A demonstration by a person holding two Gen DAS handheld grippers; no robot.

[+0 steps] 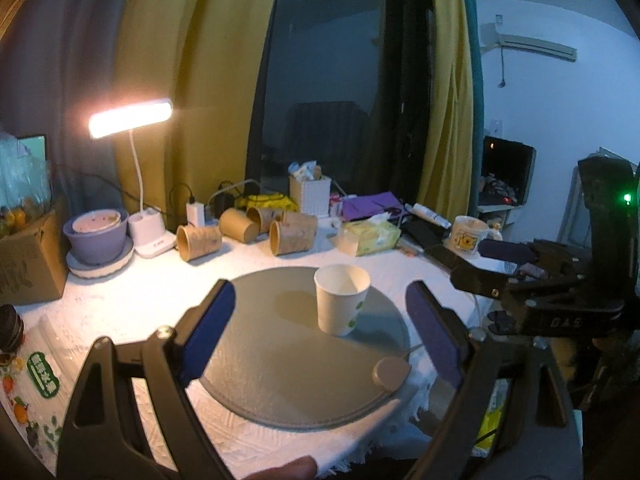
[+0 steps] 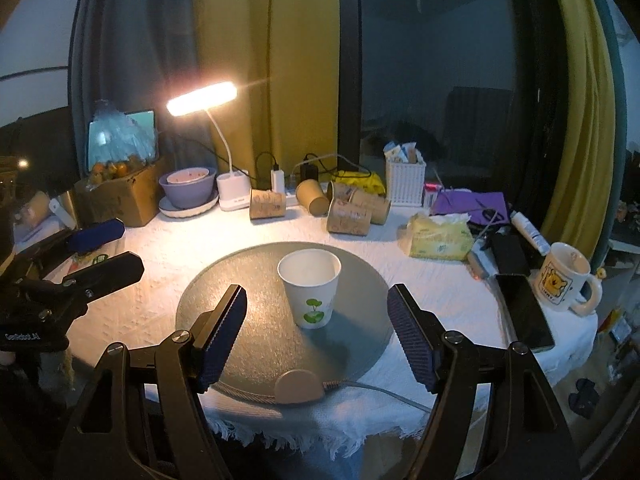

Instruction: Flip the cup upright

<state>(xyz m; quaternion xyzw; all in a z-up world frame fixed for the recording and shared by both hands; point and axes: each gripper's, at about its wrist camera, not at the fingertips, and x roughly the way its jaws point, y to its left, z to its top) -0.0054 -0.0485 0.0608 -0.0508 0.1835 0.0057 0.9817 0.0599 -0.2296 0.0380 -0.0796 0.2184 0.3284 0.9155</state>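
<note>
A white paper cup [image 2: 310,288] with a green leaf print stands upright, mouth up, on a round grey mat [image 2: 248,312]. It also shows in the left wrist view [image 1: 341,298] on the mat [image 1: 280,360]. My right gripper [image 2: 318,332] is open and empty, its blue pads apart on either side of the cup, slightly nearer than it. My left gripper [image 1: 322,328] is open and empty, also short of the cup. Each gripper shows in the other's view: the right one [image 1: 500,264] at the right, the left one [image 2: 106,248] at the left.
Several brown paper cups [image 2: 344,208] lie on their sides at the back. A lit desk lamp [image 2: 232,196], purple bowl [image 2: 188,190], cardboard box [image 2: 120,196], white basket [image 2: 405,180], tissue pack [image 2: 438,236], yellow-print mug [image 2: 564,278] and phone [image 2: 524,312] crowd the white-clothed table [image 2: 440,292].
</note>
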